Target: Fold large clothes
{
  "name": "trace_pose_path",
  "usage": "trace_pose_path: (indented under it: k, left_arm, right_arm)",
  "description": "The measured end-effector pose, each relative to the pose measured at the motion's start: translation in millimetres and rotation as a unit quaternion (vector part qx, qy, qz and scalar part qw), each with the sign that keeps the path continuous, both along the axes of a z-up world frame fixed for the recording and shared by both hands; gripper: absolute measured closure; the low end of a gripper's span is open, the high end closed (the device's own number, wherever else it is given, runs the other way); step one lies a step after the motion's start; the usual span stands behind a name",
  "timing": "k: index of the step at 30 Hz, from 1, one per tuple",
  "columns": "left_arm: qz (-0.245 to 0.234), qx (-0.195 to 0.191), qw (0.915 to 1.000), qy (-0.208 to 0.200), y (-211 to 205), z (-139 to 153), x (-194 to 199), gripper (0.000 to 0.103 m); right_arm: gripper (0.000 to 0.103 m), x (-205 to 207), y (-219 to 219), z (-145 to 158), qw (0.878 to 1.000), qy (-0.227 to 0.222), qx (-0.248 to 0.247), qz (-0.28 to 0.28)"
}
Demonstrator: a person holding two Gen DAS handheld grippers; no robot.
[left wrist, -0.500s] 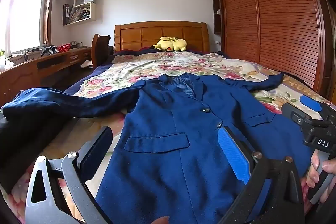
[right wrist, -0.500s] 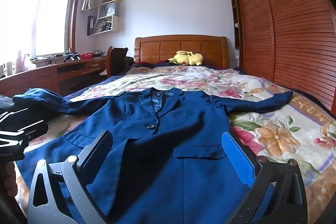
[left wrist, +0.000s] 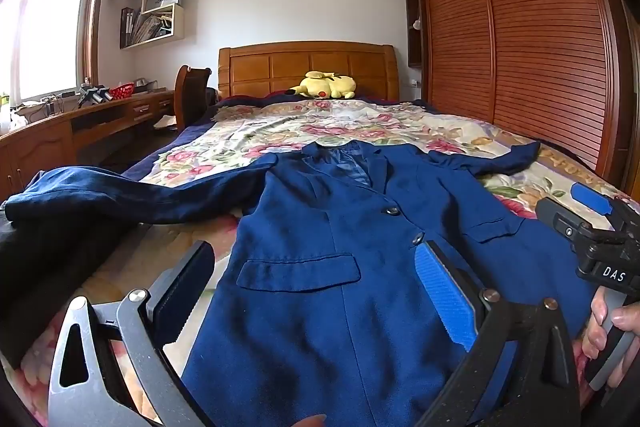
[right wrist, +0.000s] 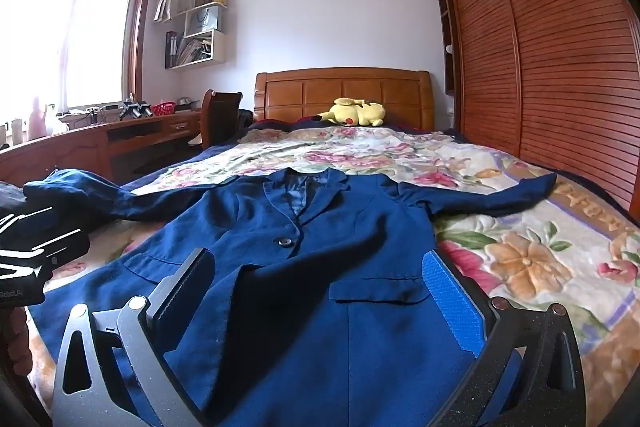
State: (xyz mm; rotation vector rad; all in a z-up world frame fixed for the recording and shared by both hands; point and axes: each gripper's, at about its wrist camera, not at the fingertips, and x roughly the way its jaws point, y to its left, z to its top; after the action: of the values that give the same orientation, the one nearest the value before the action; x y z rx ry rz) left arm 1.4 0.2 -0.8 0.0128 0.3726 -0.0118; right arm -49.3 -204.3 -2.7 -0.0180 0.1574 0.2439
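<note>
**Bedroom, jacket flat on bed**

Floral quilted bedspread is filling mid-frame, carrying the navy blue button-front suit jacket spread face-up at centre, sleeves lying out left and right. Left gripper and right gripper are hovering over its lower front, fingers spread wide, gripping nothing.

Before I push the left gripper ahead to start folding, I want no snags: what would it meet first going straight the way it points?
Probably the blue jacket: the open left gripper angles down over its front, near the pocket flap. Depth is unclear.
</note>
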Motion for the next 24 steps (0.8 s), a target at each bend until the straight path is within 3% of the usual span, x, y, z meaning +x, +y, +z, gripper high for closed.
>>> trace_pose_path:
  k: [24]
  left_arm:
    - [0.001,0.002,1.0000,-0.003,7.9,5.1,-6.2,0.002]
  right_arm:
    - [0.000,3.4,-2.9,-1.9,1.000,0.002,0.006,-0.006]
